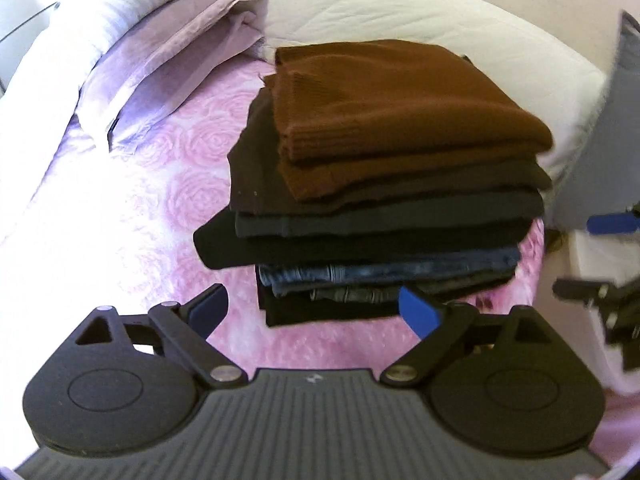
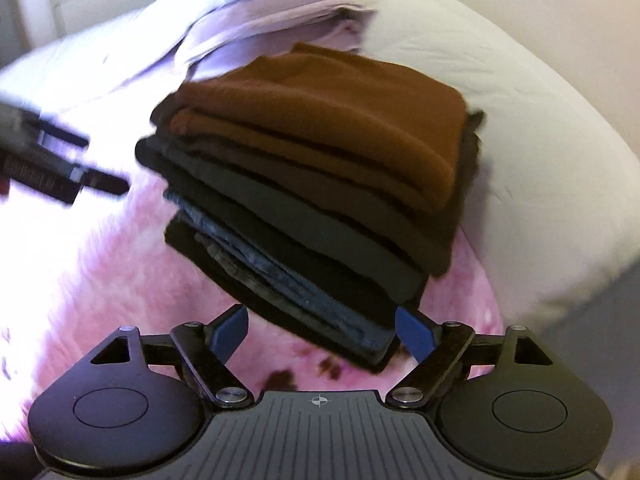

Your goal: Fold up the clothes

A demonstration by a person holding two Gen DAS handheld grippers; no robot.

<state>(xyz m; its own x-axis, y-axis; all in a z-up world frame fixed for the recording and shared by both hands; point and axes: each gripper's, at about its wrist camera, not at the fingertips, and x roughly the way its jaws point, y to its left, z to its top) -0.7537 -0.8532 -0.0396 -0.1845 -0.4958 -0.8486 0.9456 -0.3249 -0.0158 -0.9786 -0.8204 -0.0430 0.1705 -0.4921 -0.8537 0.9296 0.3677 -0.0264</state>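
A: Centre of the left wrist frame, the stack of folded clothes [image 1: 376, 184] sits on the pink rose-patterned bedspread [image 1: 160, 168], the brown knit [image 1: 400, 96] on top, dark pieces and jeans [image 1: 384, 270] beneath.

B: And the left gripper [image 1: 316, 312]?

A: Spread wide at the bottom of the frame, blue pads apart, nothing between them, just short of the pile.

B: Right gripper [image 2: 326, 330]?

A: Same story in its own view: fingers spread, empty, the stack's lower corner sitting between the pads. The picture's blurred.

B: Behind the pile?

A: White pillow [image 1: 400, 12] at upper right, lilac pillowcase [image 1: 188, 44] at upper left.
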